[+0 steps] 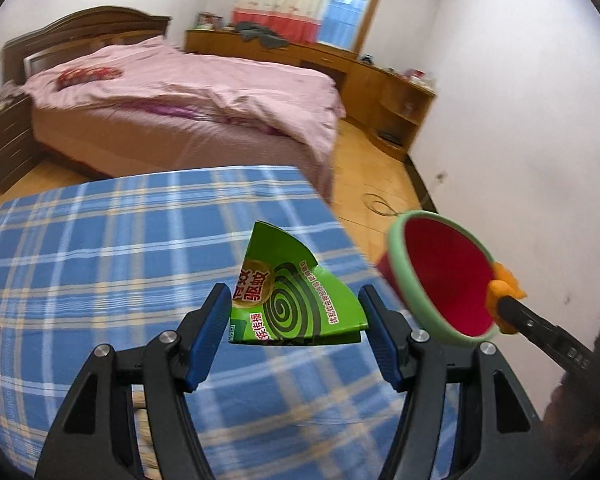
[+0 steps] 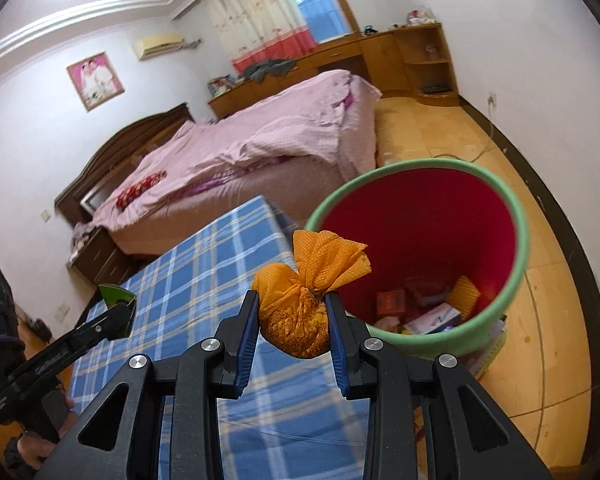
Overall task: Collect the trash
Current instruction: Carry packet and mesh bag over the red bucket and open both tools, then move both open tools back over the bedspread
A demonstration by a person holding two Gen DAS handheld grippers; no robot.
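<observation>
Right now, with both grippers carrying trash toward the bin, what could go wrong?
1. The orange bundle is pinched by the right gripper before the green rim of the bin; released early, it may fall outside.
2. The left gripper holds the green carton piece by its edges; the flat card may slip onto the plaid cloth.

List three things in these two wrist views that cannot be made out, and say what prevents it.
- Bin: the items at its bottom are small and partly hidden by the orange bundle in the right wrist view.
- Green mosquito-coil box: its far side faces away in the left wrist view.
- Plaid-covered table: its near edge is hidden behind the gripper frame in both views.
</observation>
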